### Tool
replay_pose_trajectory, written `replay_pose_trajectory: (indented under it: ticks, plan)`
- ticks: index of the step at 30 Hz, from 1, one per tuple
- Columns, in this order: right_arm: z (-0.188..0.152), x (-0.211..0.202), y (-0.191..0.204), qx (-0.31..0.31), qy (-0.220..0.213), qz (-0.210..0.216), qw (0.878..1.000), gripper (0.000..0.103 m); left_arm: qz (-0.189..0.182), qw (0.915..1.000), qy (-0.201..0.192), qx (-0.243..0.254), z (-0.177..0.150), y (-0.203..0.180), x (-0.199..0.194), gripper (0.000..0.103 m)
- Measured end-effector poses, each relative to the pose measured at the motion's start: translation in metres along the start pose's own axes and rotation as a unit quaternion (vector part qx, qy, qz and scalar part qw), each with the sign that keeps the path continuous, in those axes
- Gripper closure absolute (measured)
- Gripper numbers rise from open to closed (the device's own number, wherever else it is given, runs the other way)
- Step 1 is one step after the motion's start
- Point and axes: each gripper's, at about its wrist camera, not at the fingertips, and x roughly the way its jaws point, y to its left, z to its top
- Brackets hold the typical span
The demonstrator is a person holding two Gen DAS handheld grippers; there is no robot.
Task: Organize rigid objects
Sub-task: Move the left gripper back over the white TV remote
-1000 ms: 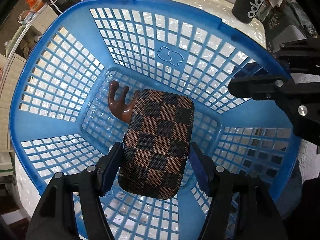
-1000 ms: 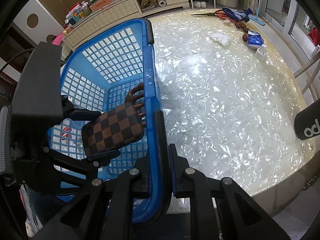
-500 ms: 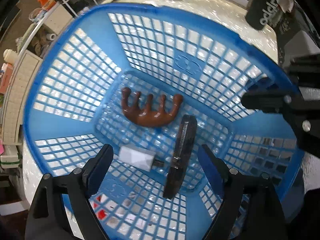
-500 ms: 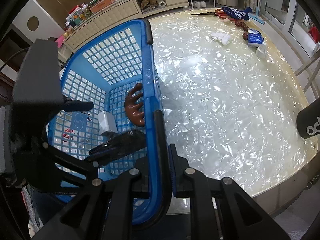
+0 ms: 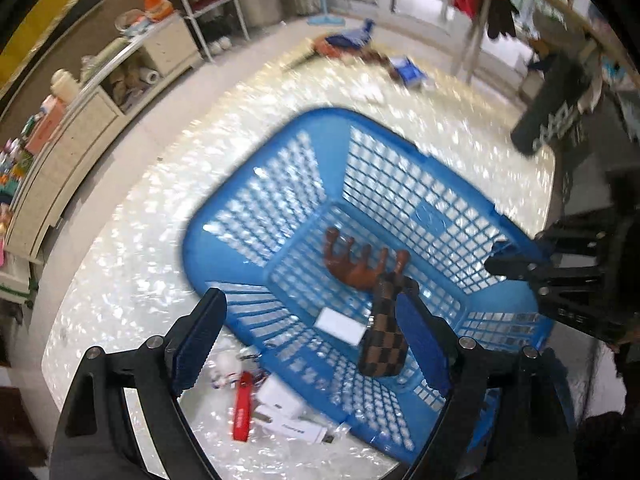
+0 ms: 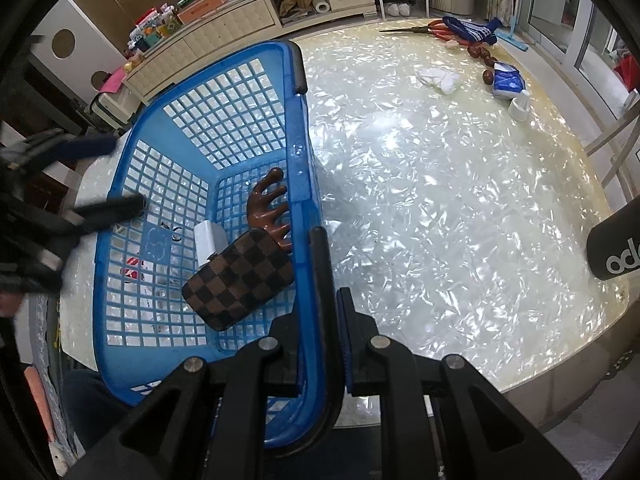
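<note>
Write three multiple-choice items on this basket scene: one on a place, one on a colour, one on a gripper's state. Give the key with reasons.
1. Where is the checkered case?
A. on the bare table
B. inside the basket
C. in the left gripper

2. What colour is the basket?
A. blue
B. green
C. white

3. What is the right gripper doing?
A. hanging open
B. holding the comb
C. clamping the basket's rim

Key: B, the case rests on the basket's floor; A, its lattice walls are blue; C, the fingers close on the rim.

Pearly white surface, glare patches. Far left: cream cabinet w/ clutter on top, wire shelf rack beside it. Far right: windows, daylight.
</note>
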Motion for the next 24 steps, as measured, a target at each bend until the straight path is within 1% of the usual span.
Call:
replay_pose_trajectory:
  ticks: [4, 8, 11, 18, 24]
  plan:
    - [0.002, 0.002, 0.000, -0.002, 0.003, -0.006, 1.000, 0.090, 0.010, 0.9993, -0.023, -0.029, -0.013, 0.025, -0.026, 0.015]
    - [0.005, 0.004, 0.001, -0.005, 0.005, -0.016, 1.000, 0.090, 0.012, 0.9976, -0.030, -0.062, -0.035, 0.047, -0.034, 0.015]
    - [0.006, 0.004, 0.002, -0.009, 0.009, -0.023, 1.000, 0.090, 0.012, 0.9960, -0.028, -0.084, -0.052, 0.062, -0.035, 0.015]
    - [0.005, 0.003, 0.004, -0.012, 0.012, -0.036, 0.999, 0.090, 0.019, 0.9935, -0.020, -0.110, -0.090, 0.089, -0.037, 0.015]
    - [0.005, 0.004, 0.006, -0.015, 0.014, -0.047, 0.999, 0.090, 0.026, 0.9911, -0.012, -0.130, -0.116, 0.111, -0.031, 0.015]
